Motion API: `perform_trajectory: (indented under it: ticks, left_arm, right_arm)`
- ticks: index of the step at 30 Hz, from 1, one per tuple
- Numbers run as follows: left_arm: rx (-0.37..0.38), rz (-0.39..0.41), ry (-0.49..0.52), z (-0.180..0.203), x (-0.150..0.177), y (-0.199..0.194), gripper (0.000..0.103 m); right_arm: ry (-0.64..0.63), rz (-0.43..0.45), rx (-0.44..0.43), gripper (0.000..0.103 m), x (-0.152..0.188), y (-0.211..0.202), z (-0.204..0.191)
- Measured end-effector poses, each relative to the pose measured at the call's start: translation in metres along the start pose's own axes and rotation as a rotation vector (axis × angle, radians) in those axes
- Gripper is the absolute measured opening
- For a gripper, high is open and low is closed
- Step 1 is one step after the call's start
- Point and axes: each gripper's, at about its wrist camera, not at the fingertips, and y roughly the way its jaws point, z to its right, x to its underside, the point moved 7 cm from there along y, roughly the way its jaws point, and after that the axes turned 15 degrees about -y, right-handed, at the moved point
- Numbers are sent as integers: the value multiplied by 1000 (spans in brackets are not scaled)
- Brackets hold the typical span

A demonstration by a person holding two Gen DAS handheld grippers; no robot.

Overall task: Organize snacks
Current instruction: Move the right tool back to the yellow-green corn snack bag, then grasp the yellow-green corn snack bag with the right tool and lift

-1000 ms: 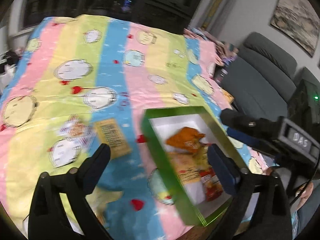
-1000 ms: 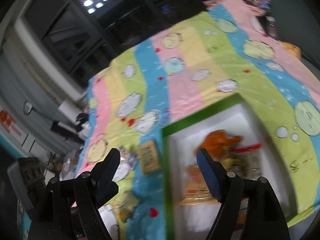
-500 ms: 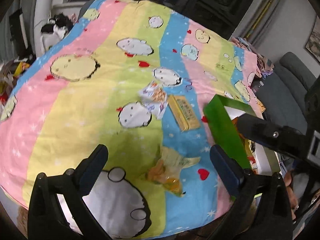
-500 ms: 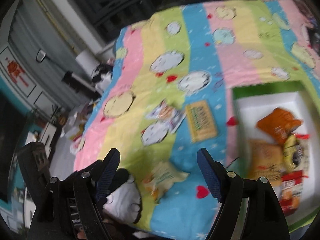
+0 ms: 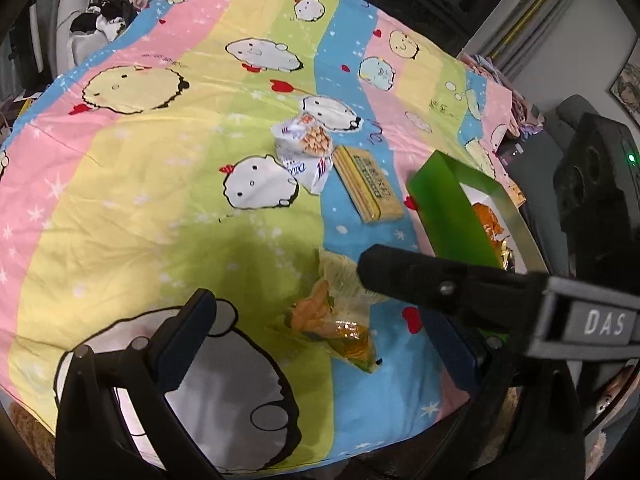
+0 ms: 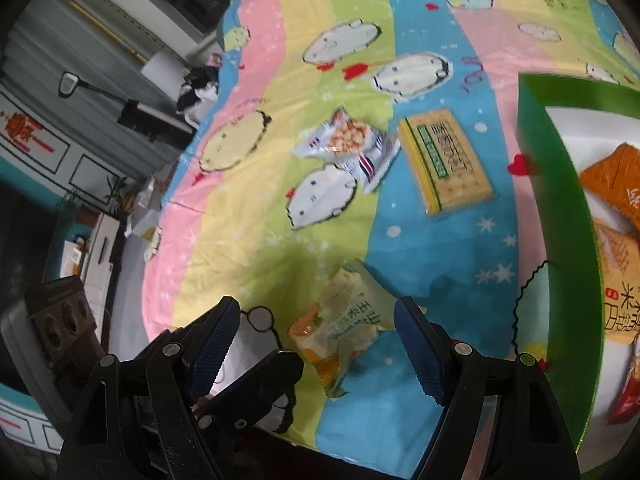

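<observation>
A pale green snack bag [image 5: 336, 316] [image 6: 340, 328] lies on the striped cloth near the front edge. My left gripper [image 5: 320, 340] is open above it. My right gripper [image 6: 316, 348] is open, its fingers on either side of the bag. A white snack bag [image 5: 304, 148] [image 6: 348, 144] and a yellow cracker pack [image 5: 368, 184] [image 6: 444, 164] lie farther back. A green box [image 5: 452, 208] [image 6: 560, 200] at the right holds several snack packs.
The cartoon-print cloth [image 5: 160, 168] covers the table; its front edge drops off close below the grippers. A grey sofa [image 5: 568, 108] stands at the right. Cluttered furniture [image 6: 100, 240] stands at the left of the table.
Both grippers have swung left from the green box and come down toward the pale green snack bag. Both stay open.
</observation>
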Motion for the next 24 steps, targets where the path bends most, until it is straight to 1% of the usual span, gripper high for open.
perform_trajectory:
  ticks: [4,8,12,15,17,19,20,21,22,24]
  left_arm:
    - [29,-41,-1,2,7,8,97]
    - [33,-74,-8,1,12,17,93]
    - [36,-106,-21,0,17,24,92]
    - [21,-114,-21,-1,20,24,92]
    - [11,-112,-21,0,20,23,92]
    - [-1,-113,-27,-1,21,22,92]
    - [-14,-118,-35,-1,22,21,90]
    - [-22,-126,-45,-2,23,22,84]
    - [-19,-132,-52,-1,24,22,81]
    - [-6,-144,-48,2,26,23,79]
  right_arm:
    - [12,-28,-1,80,5,8,5]
    - [29,-36,-1,80,8,10,10]
    - [27,-46,16,80,10,14,13]
    - [17,-40,18,80,8,13,16]
    - [21,-18,17,80,5,9,19]
    - [9,-4,34,80,3,6,23]
    - [-1,-1,39,80,2,7,24]
    - [-7,1,33,80,1,8,25]
    - [2,1,14,80,0,10,26]
    - [38,-9,-41,80,1,15,27]
